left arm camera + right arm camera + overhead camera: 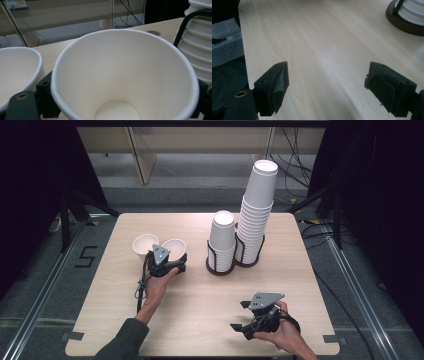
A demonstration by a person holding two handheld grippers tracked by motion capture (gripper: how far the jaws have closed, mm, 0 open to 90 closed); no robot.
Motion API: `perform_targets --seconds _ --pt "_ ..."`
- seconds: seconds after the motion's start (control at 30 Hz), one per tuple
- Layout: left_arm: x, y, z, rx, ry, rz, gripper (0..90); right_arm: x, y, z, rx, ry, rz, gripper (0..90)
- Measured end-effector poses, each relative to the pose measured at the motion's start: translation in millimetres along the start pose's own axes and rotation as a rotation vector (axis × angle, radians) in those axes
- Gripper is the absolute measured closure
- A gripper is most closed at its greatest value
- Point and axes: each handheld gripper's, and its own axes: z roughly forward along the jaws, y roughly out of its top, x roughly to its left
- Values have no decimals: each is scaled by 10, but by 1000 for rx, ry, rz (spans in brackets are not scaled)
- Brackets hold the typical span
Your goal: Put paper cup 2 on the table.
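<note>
The left hand-held gripper [172, 262] is hovering over the left half of the counter [200, 320], its jaws pressed nearly together and pinching the wall of a white paper cup [174, 248] near the rim. In the left gripper view that paper cup [125, 75] is tipping its open mouth toward the camera, so the round bottom is showing deep inside, and the rim is dented where the jaw is biting it at the lower left. A second cup [145, 245] is sitting just beside it on the left, the two rims close together; whether they are touching cannot be told.

The right hand-held gripper [245, 316] is resting low over the near right part of the counter, well apart from the cups, with its jaws spread wide and nothing between them.

Behind the cups, toward the middle of the counter, a short stack of cups [222, 240] and a tall stack of cups [256, 212] are standing side by side, each in a dark wire holder with a round base.
</note>
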Motion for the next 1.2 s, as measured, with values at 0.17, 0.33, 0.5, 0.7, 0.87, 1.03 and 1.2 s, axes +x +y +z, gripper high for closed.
perform_targets --seconds 0.17,0.33,0.5,0.7,0.87,1.03,1.2 --pt "14 40 105 5 32 -4 139 10 -2 6 3 5 -2 188" --pt "19 49 183 16 50 -5 138 16 -1 6 5 13 -4 188" --pt "5 23 248 31 61 1 137 21 -2 11 3 15 -7 187" --pt "-16 1 275 36 65 -1 127 21 -3 11 2 16 -9 187" --pt "-45 -10 265 32 65 9 116 27 -1 10 4 18 -12 187" --pt "-53 -31 258 47 63 0 108 32 -1 14 8 25 -16 187" --pt "-96 -137 248 75 74 12 118 31 -2 12 8 24 -17 187"
